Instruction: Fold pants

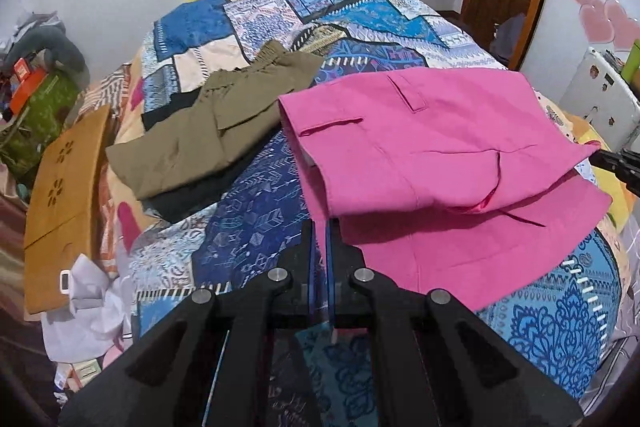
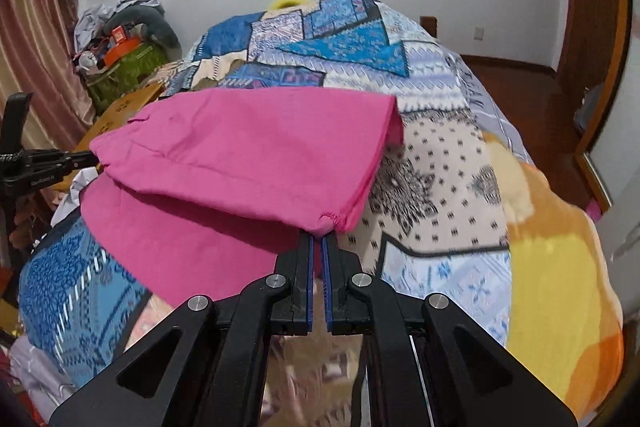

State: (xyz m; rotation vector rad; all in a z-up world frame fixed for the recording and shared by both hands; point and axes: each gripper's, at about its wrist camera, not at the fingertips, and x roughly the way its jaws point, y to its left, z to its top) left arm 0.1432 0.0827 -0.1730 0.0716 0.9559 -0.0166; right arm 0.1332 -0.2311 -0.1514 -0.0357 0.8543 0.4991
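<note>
1. My left black two-finger gripper is pinched tight on one edge of the bright pink cotton pants, the fabric caught between its blue-lined fingers.
2. My right black gripper is clamped on a bunched corner of the same pants, lifted off the patchwork blue bedspread.
3. The upper pink layer hangs between my two grippers, doubled over a lower layer that lies on the bed (just ahead of both sets of fingers).
4. Beyond my left gripper, to its left, olive-green shorts lie folded on a dark garment.
5. A yellow-orange blanket sits right of my right gripper.
</note>
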